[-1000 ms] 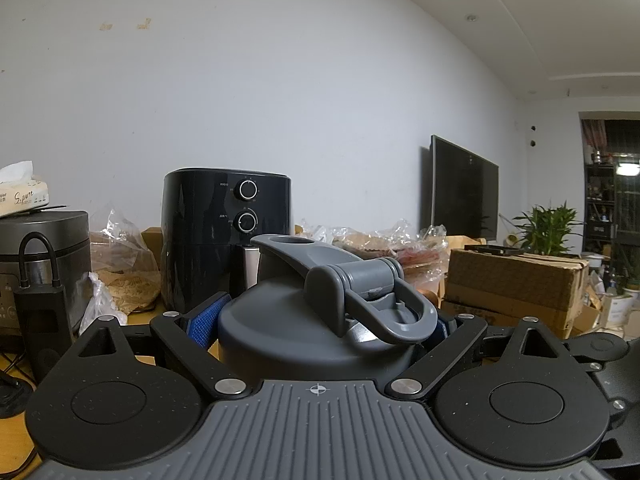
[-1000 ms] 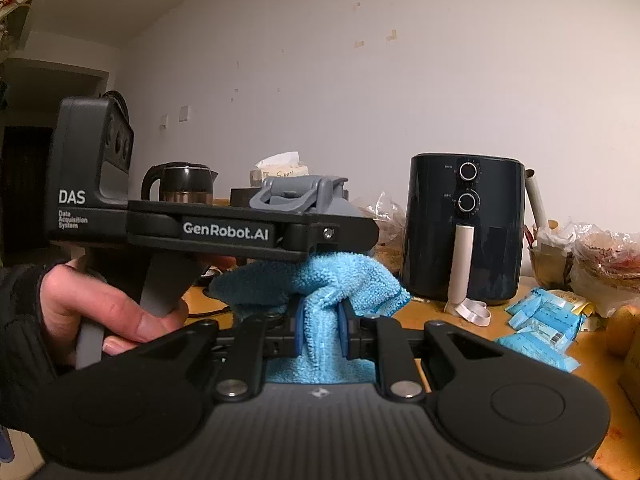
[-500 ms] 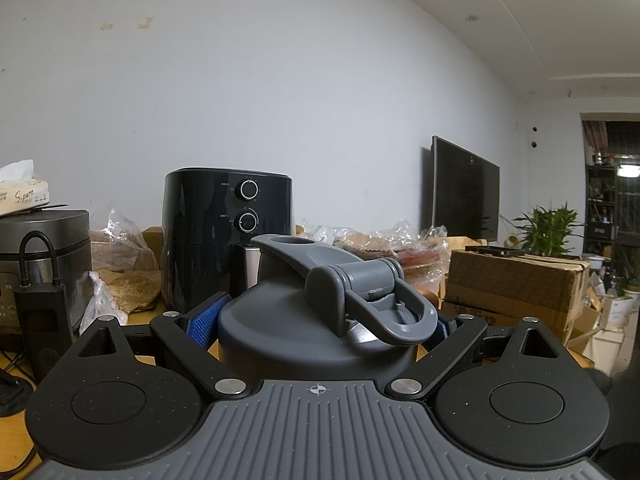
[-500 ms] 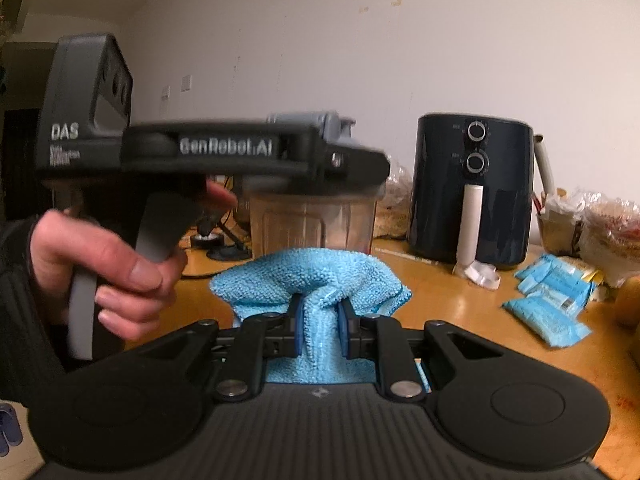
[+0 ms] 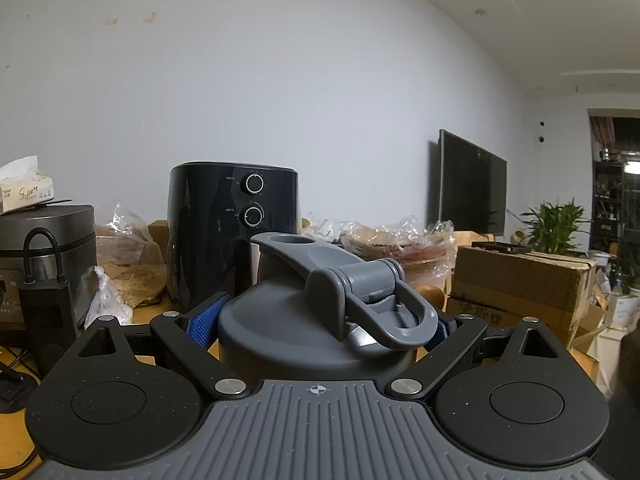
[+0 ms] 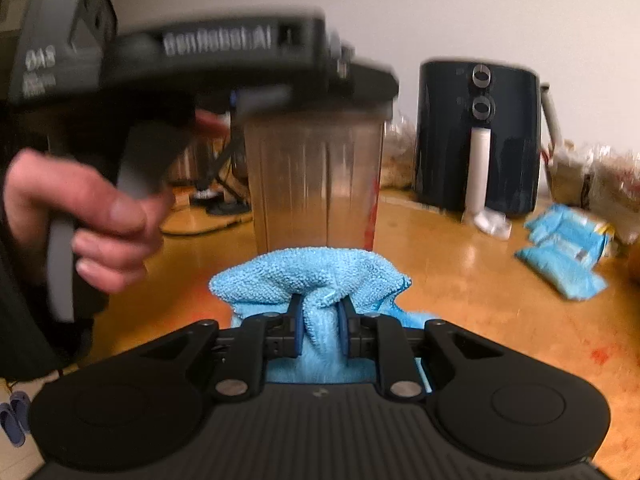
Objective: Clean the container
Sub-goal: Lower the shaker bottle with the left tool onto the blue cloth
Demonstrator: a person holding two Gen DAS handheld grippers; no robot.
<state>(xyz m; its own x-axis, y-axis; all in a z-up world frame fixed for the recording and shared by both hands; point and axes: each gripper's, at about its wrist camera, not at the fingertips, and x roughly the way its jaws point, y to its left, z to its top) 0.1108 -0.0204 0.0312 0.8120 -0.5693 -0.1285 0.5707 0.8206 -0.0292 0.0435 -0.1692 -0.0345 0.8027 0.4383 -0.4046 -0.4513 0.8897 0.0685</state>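
Left gripper (image 5: 324, 320) jaws clamped around lidded container (image 6: 316, 176), right gripper (image 6: 319, 330) jaws pinching blue cloth (image 6: 312, 276)

Our left tongs (image 5: 322, 322) and right tongs (image 6: 319, 330) are black, with blue pads (image 6: 295, 330), silver screws and ribbed grey bodies; white "GenRobot.AI" and "DAS" lettering; our sleeve (image 6: 16, 300) is dark.

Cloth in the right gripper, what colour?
Light blue cloth, pinched in the right gripper; clearest in the right wrist view.
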